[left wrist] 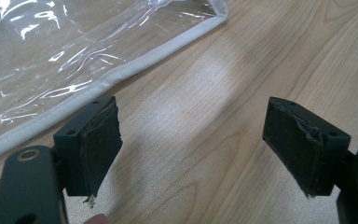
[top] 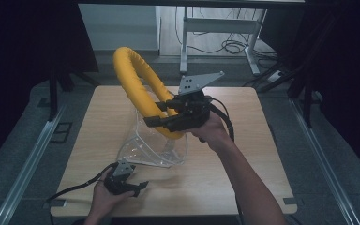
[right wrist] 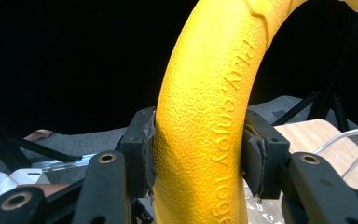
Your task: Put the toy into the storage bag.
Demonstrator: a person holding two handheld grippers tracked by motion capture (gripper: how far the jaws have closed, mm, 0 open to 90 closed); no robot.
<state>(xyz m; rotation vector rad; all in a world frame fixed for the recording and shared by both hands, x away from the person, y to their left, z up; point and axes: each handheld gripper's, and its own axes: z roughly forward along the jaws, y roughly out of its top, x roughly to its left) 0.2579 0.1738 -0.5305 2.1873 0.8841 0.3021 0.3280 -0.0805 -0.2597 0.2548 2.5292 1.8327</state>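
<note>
Two hand-held grippers work over a pale wooden counter (top: 243, 154) in a dim room, where dark curtains hang at both sides, grey floor surrounds the counter, and a white desk frame (top: 220, 28) with loose cables stands at the far wall. Metal rails run along the floor on either side.

Raised above the middle of the counter, the right hand-held gripper (right wrist: 198, 156) is clamped on a yellow ring (right wrist: 205, 121), its two black pads pressing the ring's textured tube from either side; raised lettering runs along the tube. In the high view the ring (top: 131, 70) stands tilted, arching up and away from that gripper, with the person's right hand (top: 213, 131) and forearm reaching in from below.

Beneath the ring lies a clear plastic bag (top: 152, 147) with a pale fabric edge. The left hand-held gripper (left wrist: 191, 144) rests low near the counter's front edge, jaws wide apart and empty, the bag's trimmed edge (left wrist: 121, 74) just beyond its left jaw. The left hand (top: 105, 197) holds it from behind.
</note>
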